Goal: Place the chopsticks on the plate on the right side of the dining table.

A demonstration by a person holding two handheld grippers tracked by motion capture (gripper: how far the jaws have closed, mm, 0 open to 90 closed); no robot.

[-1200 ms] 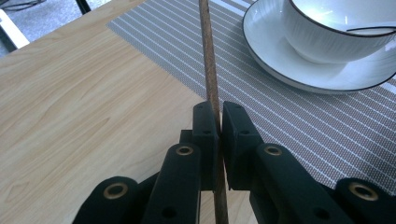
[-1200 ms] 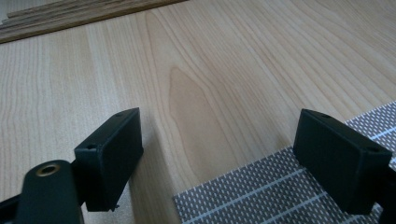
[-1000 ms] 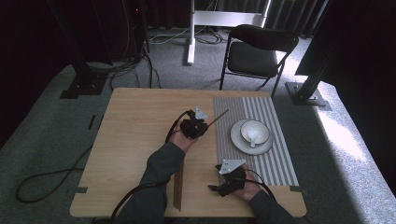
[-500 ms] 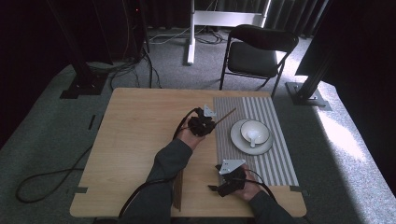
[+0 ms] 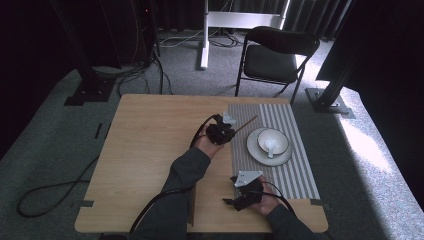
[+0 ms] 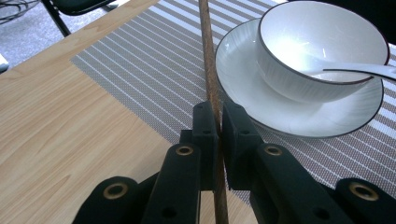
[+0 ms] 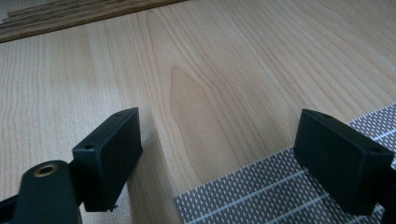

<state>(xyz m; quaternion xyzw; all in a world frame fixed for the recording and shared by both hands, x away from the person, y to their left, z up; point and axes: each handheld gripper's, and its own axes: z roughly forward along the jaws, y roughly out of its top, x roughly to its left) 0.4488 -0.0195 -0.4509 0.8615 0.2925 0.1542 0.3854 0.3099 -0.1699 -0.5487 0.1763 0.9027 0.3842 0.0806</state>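
With my left gripper (image 6: 218, 125) pinching the chopstick (image 6: 208, 60) and the right gripper (image 7: 236, 154) spread idle, I'd lower it flat onto the mat (image 6: 140, 74) beside the plate (image 6: 243, 88).

The far end of the chopstick (image 6: 208, 60) is cut off by the top edge of the left gripper view, and its near end by the bottom edge. The spoon (image 6: 359, 70) handle is cropped at the right edge there. In the high view the spoon's shape is too small to be made out.
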